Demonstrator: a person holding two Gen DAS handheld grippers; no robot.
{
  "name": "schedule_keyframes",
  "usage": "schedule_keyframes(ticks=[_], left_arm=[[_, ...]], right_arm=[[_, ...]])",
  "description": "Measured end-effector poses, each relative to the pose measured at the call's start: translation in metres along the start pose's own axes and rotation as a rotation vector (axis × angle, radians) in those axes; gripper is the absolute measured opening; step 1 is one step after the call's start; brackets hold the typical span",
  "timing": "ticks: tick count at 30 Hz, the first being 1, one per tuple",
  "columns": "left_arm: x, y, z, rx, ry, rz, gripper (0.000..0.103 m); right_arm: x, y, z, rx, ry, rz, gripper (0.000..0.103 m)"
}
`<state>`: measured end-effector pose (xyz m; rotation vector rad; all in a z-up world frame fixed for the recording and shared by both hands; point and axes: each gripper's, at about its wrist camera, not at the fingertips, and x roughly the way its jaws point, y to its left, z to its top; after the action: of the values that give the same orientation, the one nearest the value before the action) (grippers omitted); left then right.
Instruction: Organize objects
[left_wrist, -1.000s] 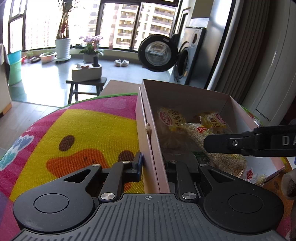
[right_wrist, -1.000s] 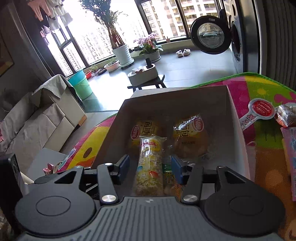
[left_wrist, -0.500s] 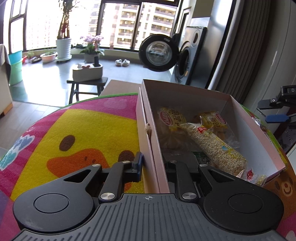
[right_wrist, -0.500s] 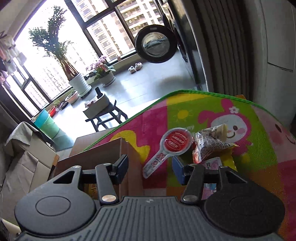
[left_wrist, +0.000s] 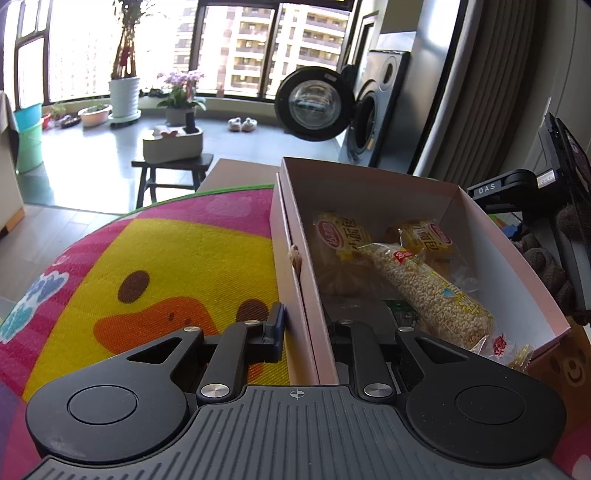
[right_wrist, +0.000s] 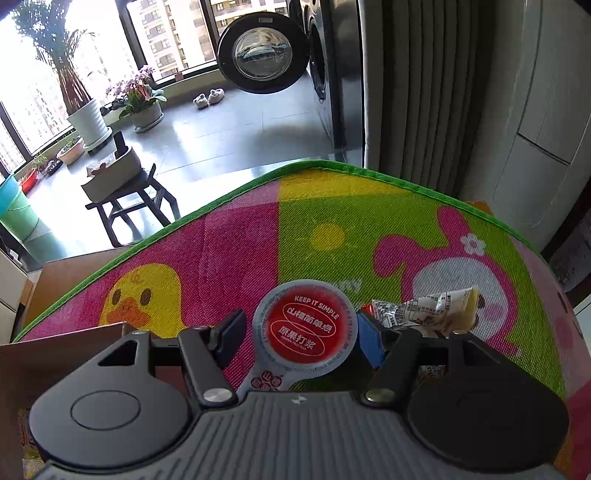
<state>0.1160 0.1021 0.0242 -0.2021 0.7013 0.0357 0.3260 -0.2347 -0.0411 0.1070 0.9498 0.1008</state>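
Having swung right off the pink cardboard box, the right gripper now brackets the round red-labelled paddle-shaped packet between spread fingers, while the left gripper stays clamped on the box's near wall.

Left wrist view looking forward, low and close along the cardboard box wall, toward the windows. Right wrist view tilting down, close over the cartoon play mat. Both sharing the mat, box and open washing machine.

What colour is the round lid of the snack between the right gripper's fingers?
Red with white writing, on the round-lidded snack; the right wrist view shows it best.
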Motion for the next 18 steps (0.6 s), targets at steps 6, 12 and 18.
schedule_keyframes(ticks=[6, 12, 18], left_arm=[[0.000, 0.000, 0.001, -0.001, -0.001, -0.001, 0.019], [0.000, 0.000, 0.001, -0.004, -0.004, -0.002, 0.019], [-0.001, 0.001, 0.001, -0.007, -0.004, 0.002, 0.019]], right_arm=[[-0.013, -0.002, -0.012, -0.099, -0.019, 0.011, 0.061], [-0.070, -0.014, -0.047, -0.192, -0.091, 0.051, 0.061], [-0.144, -0.026, -0.100, -0.312, -0.138, 0.094, 0.061]])
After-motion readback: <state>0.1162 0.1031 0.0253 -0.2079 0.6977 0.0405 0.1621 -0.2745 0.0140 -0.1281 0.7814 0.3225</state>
